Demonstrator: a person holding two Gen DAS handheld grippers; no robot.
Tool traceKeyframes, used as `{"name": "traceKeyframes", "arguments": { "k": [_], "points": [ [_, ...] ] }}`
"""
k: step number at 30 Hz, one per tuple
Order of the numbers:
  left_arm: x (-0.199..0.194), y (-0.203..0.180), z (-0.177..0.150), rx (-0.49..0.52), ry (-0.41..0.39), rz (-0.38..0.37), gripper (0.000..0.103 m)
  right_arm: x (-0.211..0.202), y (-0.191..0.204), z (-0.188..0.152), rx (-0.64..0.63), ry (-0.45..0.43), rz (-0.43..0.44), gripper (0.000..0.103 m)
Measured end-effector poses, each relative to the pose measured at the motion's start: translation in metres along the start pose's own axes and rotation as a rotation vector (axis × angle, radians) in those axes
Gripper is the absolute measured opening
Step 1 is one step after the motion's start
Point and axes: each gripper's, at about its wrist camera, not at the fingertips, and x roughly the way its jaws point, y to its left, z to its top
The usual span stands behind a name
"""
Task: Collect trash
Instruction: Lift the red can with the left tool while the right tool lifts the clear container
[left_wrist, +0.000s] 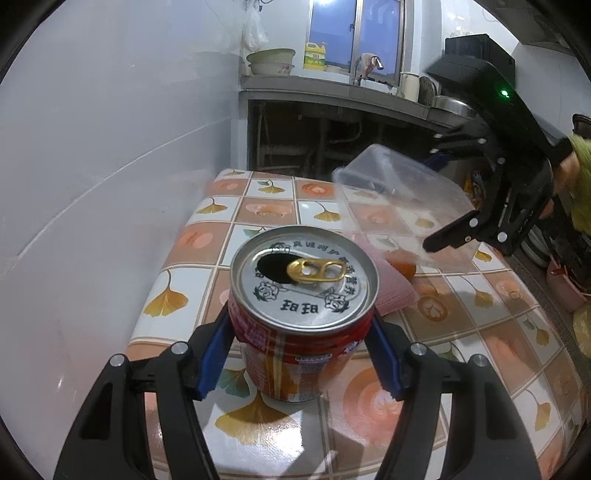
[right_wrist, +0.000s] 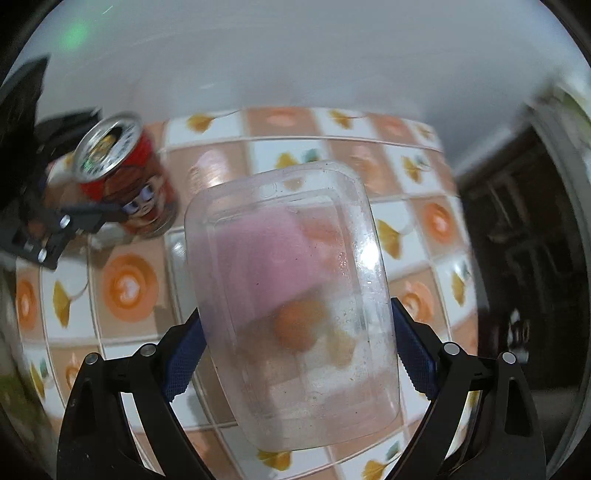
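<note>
Your left gripper (left_wrist: 301, 347) clamps the opened red drink can (left_wrist: 301, 314) by its sides, upright on the tiled table (left_wrist: 498, 354), ready to lift. Farther off, your right gripper (right_wrist: 295, 354) squeezes the clear plastic container (right_wrist: 295, 295), raised above the pink wrapper (left_wrist: 393, 291).

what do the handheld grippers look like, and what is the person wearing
Both are matte black linkage frames with round silver pivot pins; each has two fingers faced with ridged blue pads. The right gripper has a bulky black body showing a small green light. Behind it shows a yellow-green sleeve. No cables are visible.
</note>
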Motion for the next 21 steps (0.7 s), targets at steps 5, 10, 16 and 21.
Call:
{"name": "traceKeyframes", "arguments": {
  "k": [5,10,16,21],
  "points": [
    [-0.008,-0.003,-0.001,-0.001,-0.006,-0.014,0.065,-0.020,-0.004,-0.029,0.206,-0.031,-0.087,0.086],
    [-0.019,-0.010,-0.001,0.006,-0.013,-0.037,0.065,-0.036,0.014,-0.066,0.369,-0.029,-0.112,0.086],
    [-0.030,-0.027,-0.004,0.017,-0.012,-0.079,0.065,-0.045,0.048,-0.109,0.533,-0.010,-0.133,0.086],
    [-0.042,-0.051,-0.006,0.044,-0.019,-0.132,0.065,-0.056,0.062,-0.147,0.734,-0.036,-0.104,0.086]
  ]
}}
